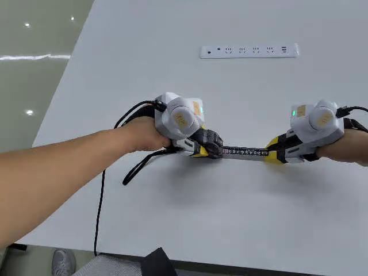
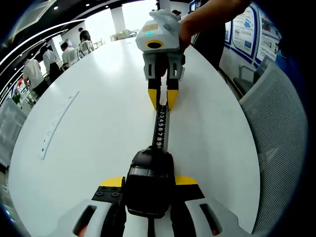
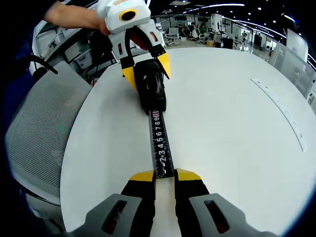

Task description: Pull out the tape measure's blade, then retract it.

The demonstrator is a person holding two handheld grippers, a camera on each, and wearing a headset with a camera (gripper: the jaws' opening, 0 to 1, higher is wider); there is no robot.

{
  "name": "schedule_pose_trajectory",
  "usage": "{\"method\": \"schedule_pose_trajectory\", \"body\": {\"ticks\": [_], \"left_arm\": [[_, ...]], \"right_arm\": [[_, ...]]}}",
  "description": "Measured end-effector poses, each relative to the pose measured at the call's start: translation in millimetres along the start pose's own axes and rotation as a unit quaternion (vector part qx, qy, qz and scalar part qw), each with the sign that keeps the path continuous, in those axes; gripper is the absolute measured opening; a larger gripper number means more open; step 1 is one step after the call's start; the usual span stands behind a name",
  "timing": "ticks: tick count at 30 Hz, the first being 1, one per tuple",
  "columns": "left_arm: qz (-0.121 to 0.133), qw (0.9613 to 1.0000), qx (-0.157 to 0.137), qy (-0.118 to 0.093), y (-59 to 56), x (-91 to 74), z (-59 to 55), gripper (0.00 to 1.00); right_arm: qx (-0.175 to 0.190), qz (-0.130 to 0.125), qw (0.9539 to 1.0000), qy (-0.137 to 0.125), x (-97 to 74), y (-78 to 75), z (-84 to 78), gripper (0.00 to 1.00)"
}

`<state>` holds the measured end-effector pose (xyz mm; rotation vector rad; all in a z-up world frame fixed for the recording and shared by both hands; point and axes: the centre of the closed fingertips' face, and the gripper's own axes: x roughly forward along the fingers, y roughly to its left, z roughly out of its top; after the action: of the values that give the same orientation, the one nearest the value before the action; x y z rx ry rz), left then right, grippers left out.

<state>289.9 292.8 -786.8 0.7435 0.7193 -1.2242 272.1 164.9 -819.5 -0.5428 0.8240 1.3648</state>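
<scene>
Tape measure [image 1: 211,142] in left gripper [image 2: 149,180], blade [image 3: 161,143] in right gripper [image 3: 163,176], mid-table [image 1: 230,218]

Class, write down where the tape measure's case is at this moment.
In the head view the case is left of centre over the white table, clamped in the left gripper, its blade running to the right gripper.

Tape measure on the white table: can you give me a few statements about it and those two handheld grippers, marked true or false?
1. The left gripper is clamped on the tape measure. True.
2. The blade is fully wound in. False: a numbered stretch runs from the tape measure to the right gripper.
3. The right gripper pinches the blade's end. True.
4. The power strip lies between the two grippers. False: it lies farther back on the table, apart from them.
</scene>
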Motion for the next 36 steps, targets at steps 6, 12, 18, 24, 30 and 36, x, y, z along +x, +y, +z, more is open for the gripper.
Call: {"method": "schedule_pose_trajectory", "body": {"ticks": [6, 12, 18, 24, 30, 36], "left_arm": [[0.000, 1.0000, 0.000, 0.000, -0.1, 0.1, 0.0, 0.31], [0.000, 1.0000, 0.000, 0.000, -0.2, 0.0, 0.1, 0.31], [-0.002, 1.0000, 0.001, 0.000, -0.6, -0.3, 0.3, 0.31], [-0.002, 1.0000, 0.001, 0.001, -0.9, -0.6, 0.3, 0.31], [-0.002, 1.0000, 0.000, 0.001, -0.7, -0.6, 0.2, 0.31], [-0.002, 1.0000, 0.001, 0.002, -0.7, -0.5, 0.1, 0.31]], "right_arm": [[0.004, -0.002, 1.0000, 0.004, -6.6, -2.7, -9.4, 0.09], [0.010, -0.005, 0.9999, 0.006, -12.6, -4.6, -17.0, 0.09], [0.014, -0.006, 0.9998, 0.008, -18.1, -5.3, -21.4, 0.09], [0.017, -0.009, 0.9997, 0.012, -25.9, -6.6, -28.3, 0.09], [0.025, -0.012, 0.9995, 0.016, -34.4, -9.6, -35.4, 0.09], [0.029, -0.013, 0.9993, 0.021, -41.2, -12.4, -40.5, 0.09]]}}
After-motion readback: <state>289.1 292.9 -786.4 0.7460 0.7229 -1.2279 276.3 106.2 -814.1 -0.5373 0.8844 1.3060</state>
